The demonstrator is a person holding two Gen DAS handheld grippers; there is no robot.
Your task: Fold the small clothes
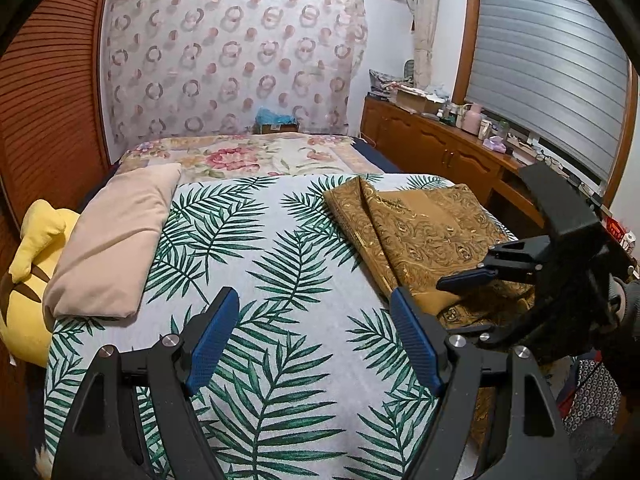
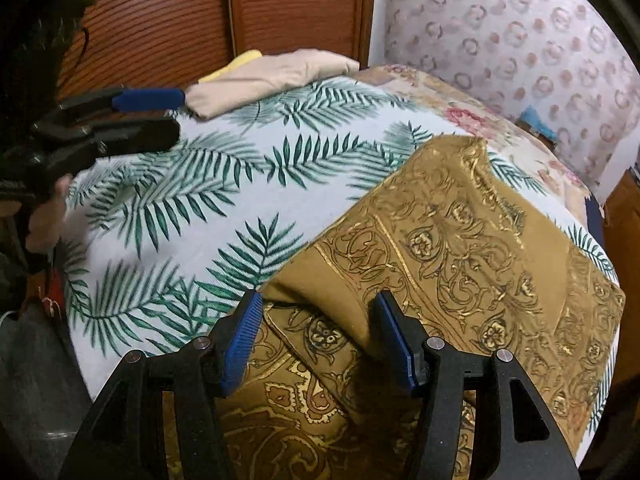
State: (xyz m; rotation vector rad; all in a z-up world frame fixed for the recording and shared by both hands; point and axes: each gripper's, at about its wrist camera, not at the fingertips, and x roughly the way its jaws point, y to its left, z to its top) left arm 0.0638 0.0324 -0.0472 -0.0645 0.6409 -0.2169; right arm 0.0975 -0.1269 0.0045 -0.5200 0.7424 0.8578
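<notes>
Bed (image 1: 280,320) with palm-leaf cover carries the gold-patterned cloth (image 2: 460,240) on its right side, partly folded, near edge rumpled. Looks soft, light, maybe slick — grab a near corner or hem, not mid-panel. Left tongs (image 1: 312,336) wide, empty; right tongs (image 2: 316,340) half-spread astride a raised fold, not pinching. No readable labels.

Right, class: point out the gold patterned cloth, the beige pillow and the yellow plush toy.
gold patterned cloth (image 2: 472,240), right wrist view, on its printed top layer.
beige pillow (image 1: 116,236), left wrist view, middle of its upper face.
yellow plush toy (image 1: 36,236), left wrist view, on its yellow body.
</notes>
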